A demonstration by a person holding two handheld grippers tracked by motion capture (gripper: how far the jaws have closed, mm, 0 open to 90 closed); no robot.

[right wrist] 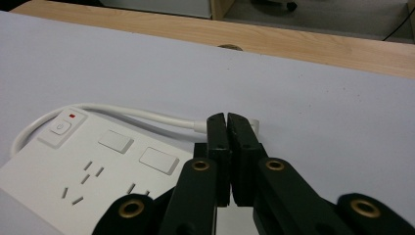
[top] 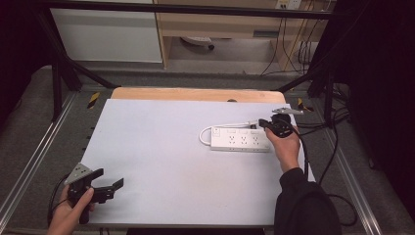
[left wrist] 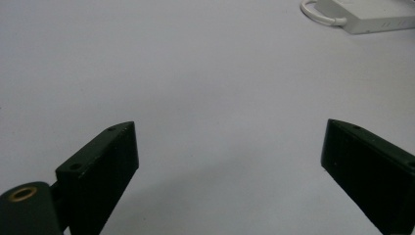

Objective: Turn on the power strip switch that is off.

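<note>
Under the clenched right gripper (top: 263,123), the power strip (top: 240,139) lies crosswise, cord (top: 204,133) end leftward; left gripper (top: 113,187) released.

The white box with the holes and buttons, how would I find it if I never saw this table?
Look at the pale grey table top and go to its far right side. There lies a flat white plastic power strip with a looping white cord, right beside the right gripper. It has socket slots and a small red light.
</note>
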